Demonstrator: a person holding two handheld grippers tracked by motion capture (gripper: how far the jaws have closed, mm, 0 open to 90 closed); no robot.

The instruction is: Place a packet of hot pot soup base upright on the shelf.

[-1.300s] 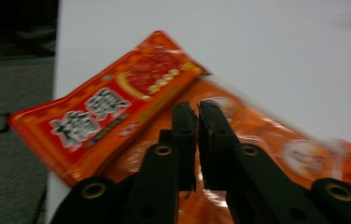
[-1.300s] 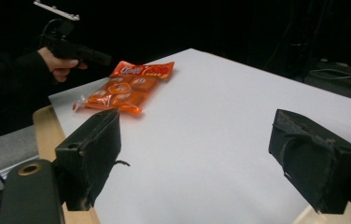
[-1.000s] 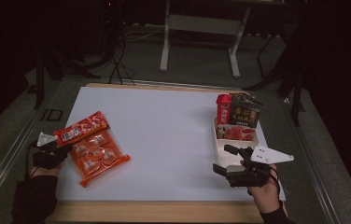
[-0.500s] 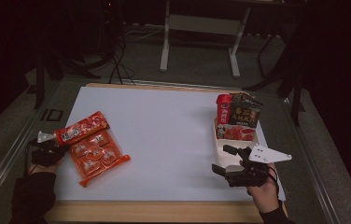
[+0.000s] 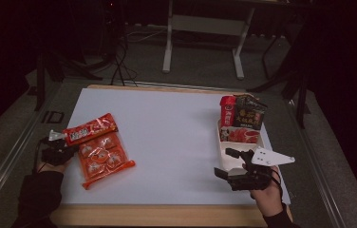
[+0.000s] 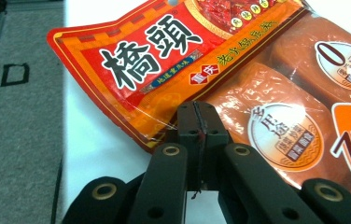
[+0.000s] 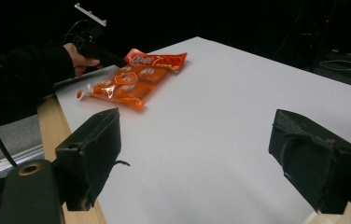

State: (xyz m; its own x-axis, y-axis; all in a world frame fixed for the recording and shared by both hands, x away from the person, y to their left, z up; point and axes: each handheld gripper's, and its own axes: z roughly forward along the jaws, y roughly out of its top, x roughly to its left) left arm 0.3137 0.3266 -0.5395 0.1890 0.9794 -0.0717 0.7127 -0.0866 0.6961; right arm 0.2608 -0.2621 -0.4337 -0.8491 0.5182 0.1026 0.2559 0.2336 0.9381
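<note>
A red snack packet (image 5: 91,129) (image 6: 164,60) lies slanted over a clear orange pack of several round pieces (image 5: 103,159) (image 6: 295,121) at the table's left. My left gripper (image 5: 72,150) (image 6: 197,109) is at their left edge, its jaws pressed together on the red packet's lower rim, where the film wrinkles. My right gripper (image 5: 223,164) (image 7: 197,154) hovers near the front right with its jaws wide apart and nothing between them. The right gripper view also takes in the far hand, the red packet (image 7: 157,59) and the orange pack (image 7: 127,86).
A white tray (image 5: 229,159) stands just beyond my right gripper. Its far end holds a red packet (image 5: 227,110), a dark packet (image 5: 249,114) and a flat red pouch (image 5: 240,135). The white sheet (image 5: 167,137) covers the table, with a wooden edge (image 5: 157,213) in front.
My left gripper has edged slightly at the packets' left side and the red packet has shifted a little with it. The right gripper has kept still.
</note>
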